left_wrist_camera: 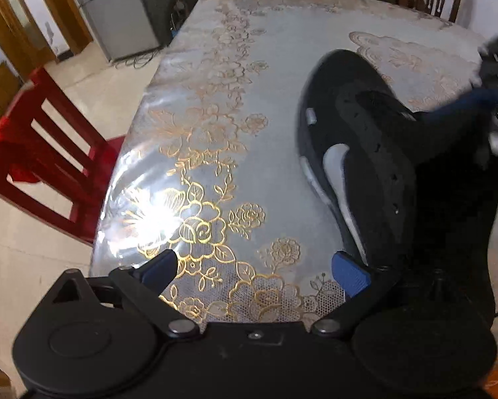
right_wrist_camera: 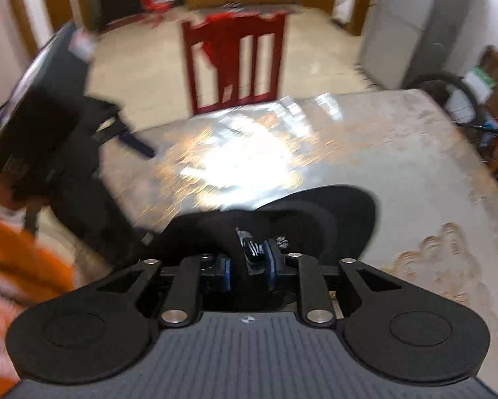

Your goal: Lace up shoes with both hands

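A black shoe (left_wrist_camera: 365,153) with a grey side panel and empty eyelets lies on the table at the right of the left wrist view. My left gripper (left_wrist_camera: 253,272) hangs open over the floral cloth just left of the shoe's heel, with nothing between its blue pads. In the right wrist view my right gripper (right_wrist_camera: 249,271) sits over the shoe (right_wrist_camera: 322,216). A black lace end (right_wrist_camera: 252,249) with a clear tip stands between its pads, close to the right one and apart from the left one. The picture is blurred.
The table (left_wrist_camera: 215,99) has a glossy cloth with gold flowers and strong glare. A red chair (left_wrist_camera: 49,153) stands at its left edge. A grey fridge (left_wrist_camera: 116,10) and a bicycle wheel (right_wrist_camera: 448,99) lie beyond. An orange sleeve (right_wrist_camera: 16,266) is at the lower left.
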A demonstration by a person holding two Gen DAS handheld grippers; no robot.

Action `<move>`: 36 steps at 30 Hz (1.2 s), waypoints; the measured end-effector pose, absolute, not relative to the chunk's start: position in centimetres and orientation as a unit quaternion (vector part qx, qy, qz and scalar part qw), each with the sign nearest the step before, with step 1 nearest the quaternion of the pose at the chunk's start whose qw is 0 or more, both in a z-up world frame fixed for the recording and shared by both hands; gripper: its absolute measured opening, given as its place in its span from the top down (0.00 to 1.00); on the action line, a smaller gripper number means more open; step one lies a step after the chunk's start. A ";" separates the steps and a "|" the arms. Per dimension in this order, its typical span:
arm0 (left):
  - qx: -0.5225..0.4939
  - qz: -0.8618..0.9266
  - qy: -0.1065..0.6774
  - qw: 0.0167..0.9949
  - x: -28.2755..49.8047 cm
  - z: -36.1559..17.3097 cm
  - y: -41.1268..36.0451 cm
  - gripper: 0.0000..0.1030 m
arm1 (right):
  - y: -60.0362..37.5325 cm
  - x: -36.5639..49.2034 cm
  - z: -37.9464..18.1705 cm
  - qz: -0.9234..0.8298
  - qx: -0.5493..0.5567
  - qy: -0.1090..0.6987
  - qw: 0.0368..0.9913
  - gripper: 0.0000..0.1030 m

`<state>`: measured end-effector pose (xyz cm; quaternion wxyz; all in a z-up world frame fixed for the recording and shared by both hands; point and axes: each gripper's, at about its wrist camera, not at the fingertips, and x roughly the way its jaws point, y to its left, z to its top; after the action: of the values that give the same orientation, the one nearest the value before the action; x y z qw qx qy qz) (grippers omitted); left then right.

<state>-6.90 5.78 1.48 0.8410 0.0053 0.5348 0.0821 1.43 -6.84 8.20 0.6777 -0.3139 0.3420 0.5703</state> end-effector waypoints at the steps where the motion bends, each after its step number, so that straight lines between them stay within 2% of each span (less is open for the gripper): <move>1: 0.002 0.085 0.536 0.840 -6.8 1.4 5.9 0.02 | -7.0 0.6 7.8 0.572 -0.332 0.335 0.671 0.77; 7: 0.020 0.095 0.532 0.841 -6.6 1.9 5.5 0.03 | -7.2 -1.4 7.1 0.578 -0.406 0.297 0.642 0.74; 9: 0.022 0.093 0.527 0.845 -6.6 2.2 5.5 0.03 | -6.4 -3.2 6.0 0.579 -0.455 0.261 0.625 0.61; 10: 0.017 0.090 0.524 0.847 -6.5 2.4 5.6 0.03 | -6.1 -3.8 5.4 0.581 -0.467 0.257 0.615 0.56; 11: 0.012 0.086 0.522 0.848 -6.5 2.6 5.7 0.03 | -5.8 -4.1 4.8 0.580 -0.470 0.260 0.613 0.46; 12: 0.008 0.084 0.520 0.850 -6.4 2.8 5.8 0.03 | -5.5 -4.3 4.3 0.579 -0.472 0.262 0.611 0.40; 18: 0.006 0.071 0.506 0.859 -6.4 4.5 5.8 0.03 | -6.7 -2.5 7.3 0.580 -0.411 0.304 0.634 0.42; 20: 0.013 0.066 0.496 0.866 -6.5 5.3 5.8 0.03 | -8.0 -1.1 9.2 0.597 -0.355 0.320 0.644 0.48; 22: 0.026 0.066 0.486 0.871 -6.6 6.1 5.6 0.03 | -9.6 0.5 10.7 0.596 -0.267 0.340 0.677 0.48; 23: 0.031 0.067 0.481 0.874 -6.5 6.5 5.5 0.03 | -9.7 1.2 10.5 0.584 -0.236 0.352 0.692 0.50; 26: 0.038 0.066 0.471 0.879 -6.2 7.2 5.3 0.03 | -9.3 1.8 8.4 0.558 -0.197 0.380 0.711 0.68; 27: 0.038 0.063 0.469 0.880 -6.0 7.4 5.1 0.03 | -9.0 1.4 7.4 0.558 -0.201 0.386 0.707 0.68; 31: 0.051 0.049 0.462 0.884 -5.2 7.9 4.0 0.03 | -9.7 -0.6 6.5 0.551 -0.225 0.357 0.720 0.68; 32: 0.055 0.045 0.460 0.885 -5.0 8.0 3.6 0.03 | -10.8 -0.3 7.0 0.550 -0.198 0.362 0.726 0.64; 33: 0.058 0.041 0.458 0.886 -4.9 8.1 3.2 0.03 | -11.9 0.0 7.6 0.548 -0.170 0.368 0.732 0.55; 35: 0.061 0.034 0.457 0.887 -4.7 8.1 2.4 0.03 | -14.2 0.6 7.9 0.528 -0.125 0.368 0.755 0.48; 36: 0.063 0.031 0.457 0.886 -4.6 8.1 2.1 0.03 | -15.3 0.7 7.7 0.513 -0.124 0.363 0.768 0.48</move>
<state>-4.59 2.11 8.10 0.8865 0.0627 0.4574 0.0312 0.72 -15.30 7.65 0.7678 -0.1238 0.3633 0.5130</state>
